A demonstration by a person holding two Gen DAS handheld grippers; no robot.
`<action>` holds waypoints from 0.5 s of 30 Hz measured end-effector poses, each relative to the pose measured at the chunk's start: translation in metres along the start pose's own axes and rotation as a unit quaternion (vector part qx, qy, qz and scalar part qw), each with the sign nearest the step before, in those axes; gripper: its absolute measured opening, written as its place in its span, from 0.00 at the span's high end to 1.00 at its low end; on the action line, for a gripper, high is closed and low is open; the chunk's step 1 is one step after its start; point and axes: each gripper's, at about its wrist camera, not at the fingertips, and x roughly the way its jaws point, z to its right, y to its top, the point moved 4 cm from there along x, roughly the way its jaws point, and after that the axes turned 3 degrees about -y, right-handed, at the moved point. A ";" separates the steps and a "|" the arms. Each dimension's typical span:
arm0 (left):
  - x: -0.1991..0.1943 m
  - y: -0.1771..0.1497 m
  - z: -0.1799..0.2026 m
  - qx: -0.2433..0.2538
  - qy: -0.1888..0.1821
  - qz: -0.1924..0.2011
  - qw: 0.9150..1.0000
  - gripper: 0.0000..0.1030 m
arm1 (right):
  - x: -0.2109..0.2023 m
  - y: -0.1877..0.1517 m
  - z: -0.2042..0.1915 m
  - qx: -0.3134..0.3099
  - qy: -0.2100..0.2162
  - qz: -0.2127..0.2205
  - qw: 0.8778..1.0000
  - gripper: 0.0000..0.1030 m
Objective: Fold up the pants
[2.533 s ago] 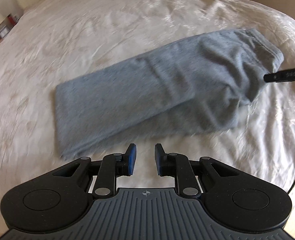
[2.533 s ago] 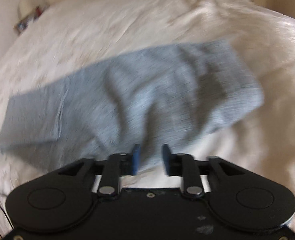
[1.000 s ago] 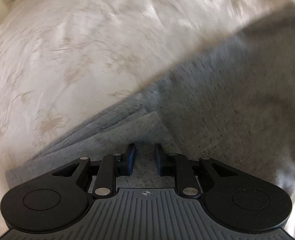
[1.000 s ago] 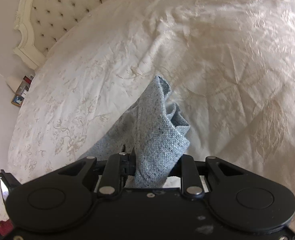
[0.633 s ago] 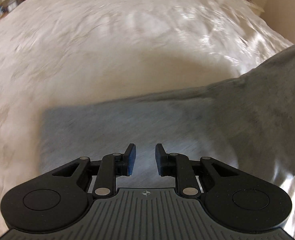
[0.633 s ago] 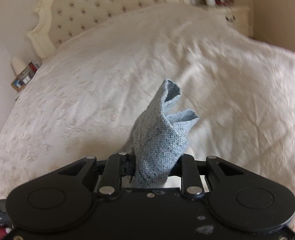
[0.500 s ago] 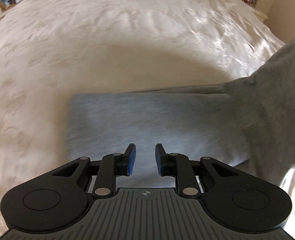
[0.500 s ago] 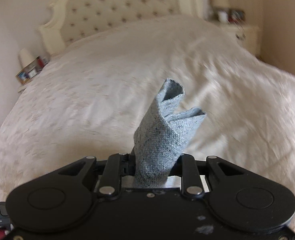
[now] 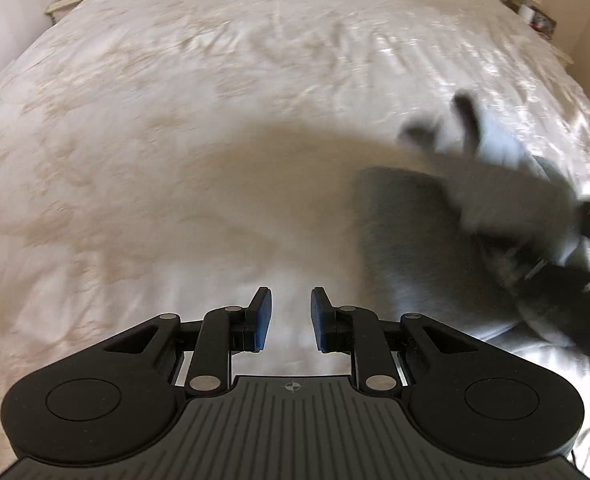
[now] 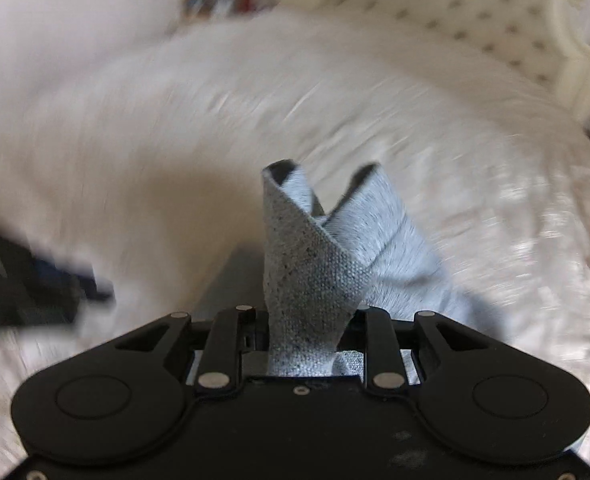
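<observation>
Right gripper point(image 10: 307, 320): clamped on a bunched edge of the grey pants point(image 10: 315, 272); cloth sticks up past the jaws toward 12 o'clock, in two upright flaps.
Left gripper point(image 9: 287, 320): released, blue pads point(image 9: 262, 318) apart with nothing between them, held above the bedspread point(image 9: 215, 120).
Pants, left view: grey mass point(image 9: 435, 240) at 2–3 o'clock of the left gripper, blurred, one end raised off the bed; how it is folded cannot be told.
Bedspread: cream, patterned, fills both views.
Headboard point(image 10: 475, 12): tufted, at 1 o'clock in the right view.
Nightstand point(image 9: 67, 0): at 11 o'clock in the left view.
</observation>
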 end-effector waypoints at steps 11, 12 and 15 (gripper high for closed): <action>-0.006 0.007 -0.009 -0.041 -0.034 0.013 0.999 0.80 | -0.021 -0.012 -0.042 -0.061 0.095 0.034 0.993 0.58; -0.007 0.010 -0.004 -0.044 -0.049 0.014 0.998 0.80 | -0.029 -0.013 -0.031 -0.038 0.097 0.035 0.994 0.58; -0.001 0.022 0.020 -0.057 -0.128 0.008 0.990 0.79 | -0.046 -0.023 0.011 0.031 0.088 0.035 0.995 0.57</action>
